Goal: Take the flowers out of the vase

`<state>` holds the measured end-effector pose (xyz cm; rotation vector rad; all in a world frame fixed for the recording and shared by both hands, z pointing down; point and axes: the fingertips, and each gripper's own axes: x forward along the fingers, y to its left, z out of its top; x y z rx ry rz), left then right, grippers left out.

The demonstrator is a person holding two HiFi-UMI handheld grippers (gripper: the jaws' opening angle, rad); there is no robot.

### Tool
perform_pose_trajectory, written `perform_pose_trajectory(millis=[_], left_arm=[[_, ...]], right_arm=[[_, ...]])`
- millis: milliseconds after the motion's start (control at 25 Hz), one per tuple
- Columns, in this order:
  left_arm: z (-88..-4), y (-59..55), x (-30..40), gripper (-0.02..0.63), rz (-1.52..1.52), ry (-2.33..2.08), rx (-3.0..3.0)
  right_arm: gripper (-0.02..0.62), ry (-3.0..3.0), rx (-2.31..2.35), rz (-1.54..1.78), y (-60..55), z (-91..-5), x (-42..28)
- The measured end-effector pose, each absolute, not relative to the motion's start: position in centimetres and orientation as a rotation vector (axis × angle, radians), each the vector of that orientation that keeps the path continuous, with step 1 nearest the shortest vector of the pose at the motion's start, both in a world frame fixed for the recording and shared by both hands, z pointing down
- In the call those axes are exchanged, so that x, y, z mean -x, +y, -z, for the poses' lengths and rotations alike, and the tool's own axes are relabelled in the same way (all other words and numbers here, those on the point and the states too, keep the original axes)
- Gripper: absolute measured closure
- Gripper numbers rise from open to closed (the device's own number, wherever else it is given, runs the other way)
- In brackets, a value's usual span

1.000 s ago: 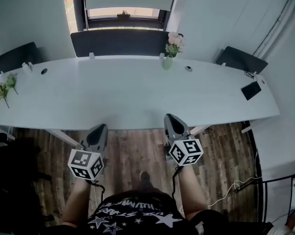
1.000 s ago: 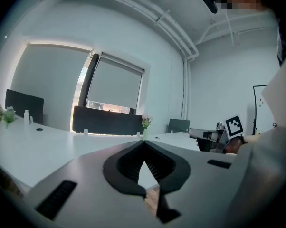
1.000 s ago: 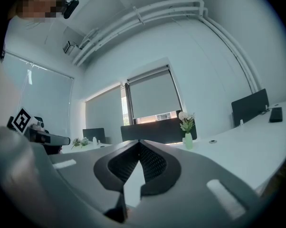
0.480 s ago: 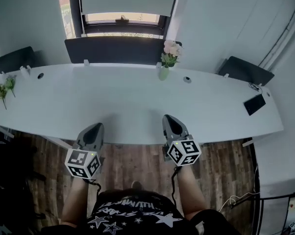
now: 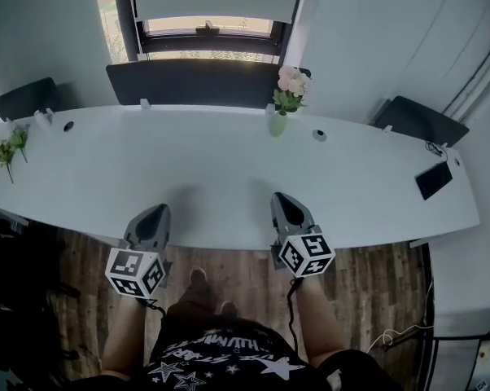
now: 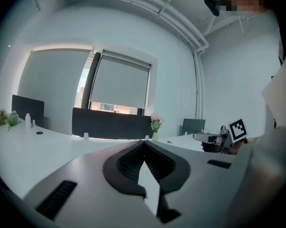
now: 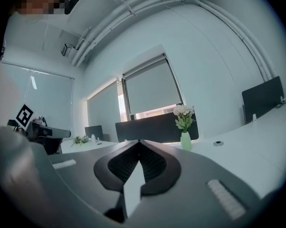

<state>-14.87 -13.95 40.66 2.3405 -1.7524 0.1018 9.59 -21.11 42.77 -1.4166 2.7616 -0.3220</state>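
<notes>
You've stepped in: left gripper (image 5: 150, 216) and right gripper (image 5: 284, 204) now over the surface (image 5: 229, 177) edge, fingers together, empty. Vase (image 5: 278, 124), flowers (image 5: 290, 82) still well ahead.

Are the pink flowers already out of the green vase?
No, the flowers stand in the vase on the far side of the white table.

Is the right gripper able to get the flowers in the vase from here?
Probably not yet. The right gripper is at the near edge of the table; the flowers stand in the vase at the far edge. Nothing lies between, so the path looks free, but its jaws are shut.
</notes>
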Motion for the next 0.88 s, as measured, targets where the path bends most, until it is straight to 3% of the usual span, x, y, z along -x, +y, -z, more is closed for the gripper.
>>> perform_pose_trajectory(millis=[320, 880], left_arm=[[-40.9, -20.2, 14.5, 0.597, -0.101, -1.640, -2.416], [-41.5, -30.3, 19.9, 0.598, -0.070, -1.572, -2.479]], right_arm=[[0.594, 2.744, 1.522, 0.320, -24.6, -42.9, -9.6], [0.594, 2.697, 1.657, 0.324, -32.6, -42.8, -5.6]])
